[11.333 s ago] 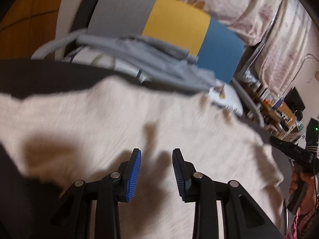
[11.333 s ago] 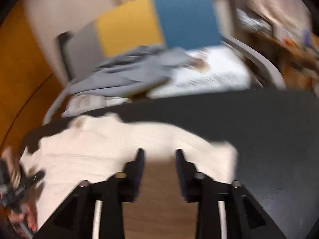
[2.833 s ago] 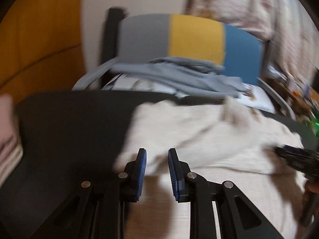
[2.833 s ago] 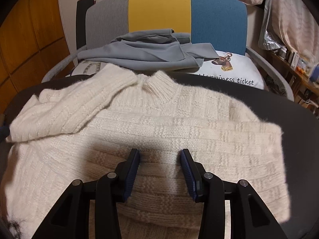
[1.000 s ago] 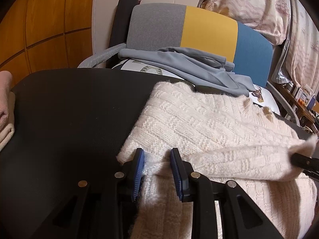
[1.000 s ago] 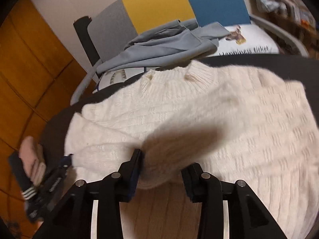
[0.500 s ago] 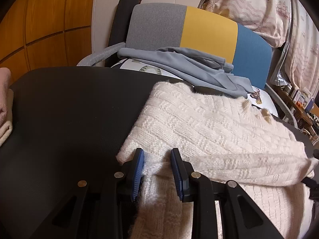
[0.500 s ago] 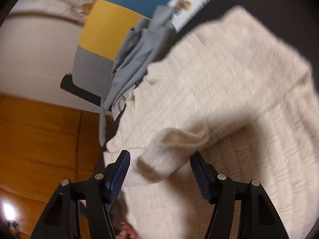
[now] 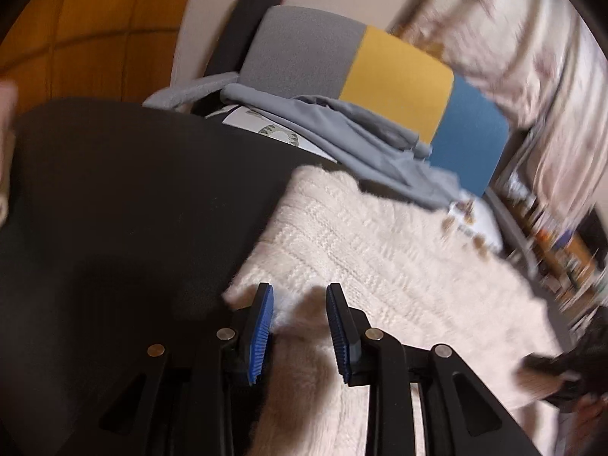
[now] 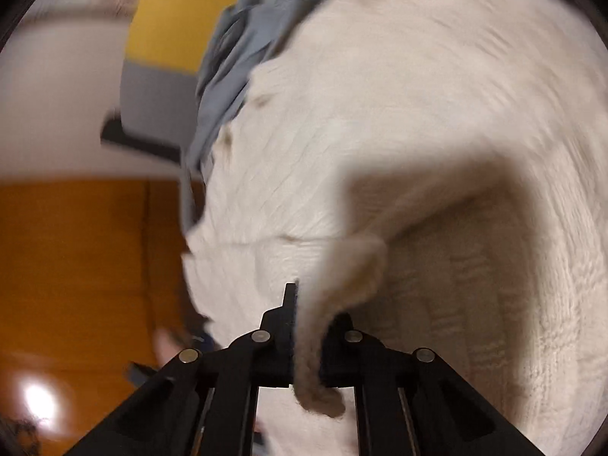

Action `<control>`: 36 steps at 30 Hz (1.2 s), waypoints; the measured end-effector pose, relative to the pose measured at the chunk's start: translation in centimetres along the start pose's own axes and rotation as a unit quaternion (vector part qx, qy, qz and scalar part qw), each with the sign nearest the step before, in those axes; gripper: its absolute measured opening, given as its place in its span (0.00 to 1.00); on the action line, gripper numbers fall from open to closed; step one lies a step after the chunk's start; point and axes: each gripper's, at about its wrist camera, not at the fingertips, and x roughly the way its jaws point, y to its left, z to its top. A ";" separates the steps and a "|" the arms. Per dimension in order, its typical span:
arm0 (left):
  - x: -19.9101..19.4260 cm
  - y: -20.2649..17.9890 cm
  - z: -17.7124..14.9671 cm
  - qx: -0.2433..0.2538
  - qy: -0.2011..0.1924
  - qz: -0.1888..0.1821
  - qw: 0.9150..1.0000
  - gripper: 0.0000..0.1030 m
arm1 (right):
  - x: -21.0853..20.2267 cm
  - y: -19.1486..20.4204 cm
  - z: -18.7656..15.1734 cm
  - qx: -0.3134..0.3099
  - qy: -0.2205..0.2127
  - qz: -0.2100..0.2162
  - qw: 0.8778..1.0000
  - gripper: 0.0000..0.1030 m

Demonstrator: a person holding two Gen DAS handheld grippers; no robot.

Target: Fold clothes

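A cream knit sweater (image 9: 380,250) lies spread on the black table (image 9: 133,197). My left gripper (image 9: 300,304) is open just above the sweater's left edge, with knit fabric between and below its blue pads. In the right wrist view the sweater (image 10: 418,114) fills the frame. My right gripper (image 10: 309,319) is shut on the cuff end of a sleeve (image 10: 353,266), which drapes out of the jaws and hangs lifted over the sweater's body. The view is tilted and blurred.
A chair with a grey, yellow and blue backrest (image 9: 380,72) stands behind the table, with a grey garment (image 9: 353,140) and a white printed cushion (image 9: 266,129) on it. Orange wood panelling (image 9: 95,30) is at left. Curtains and cluttered shelves (image 9: 551,228) are at right.
My right gripper has closed on the sleeve cuff and tilted over sharply. My left gripper has opened wider and let go of the sweater's edge.
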 end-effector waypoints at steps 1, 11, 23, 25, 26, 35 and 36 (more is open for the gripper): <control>-0.7 0.7 -0.2 -0.017 -0.010 0.000 1.000 0.28 | 0.2 0.9 0.2 -0.029 0.004 -0.015 0.999 0.08; -1.5 1.8 -1.8 -0.040 0.008 0.015 0.999 0.26 | 0.1 8.7 5.1 -0.269 -0.081 -0.145 0.949 0.08; 4.5 -7.3 0.2 0.211 0.015 0.202 0.956 0.30 | 0.1 6.0 7.2 -0.244 -0.101 -0.167 0.950 0.08; 4.6 -6.3 0.1 0.188 0.014 0.200 0.961 0.31 | 0.7 5.4 7.1 -0.246 -0.092 -0.189 0.946 0.08; 4.4 -6.0 0.2 0.180 0.012 0.194 0.964 0.31 | 1.4 4.7 7.0 -0.244 -0.082 -0.204 0.945 0.08; -0.8 -1.2 1.7 0.091 -0.027 0.162 0.982 0.26 | -0.9 2.8 5.6 -0.226 -0.159 -0.265 0.924 0.40; -1.7 -0.5 1.9 0.067 -0.038 0.153 0.985 0.26 | -1.7 3.3 5.1 -0.232 -0.168 -0.246 0.926 0.40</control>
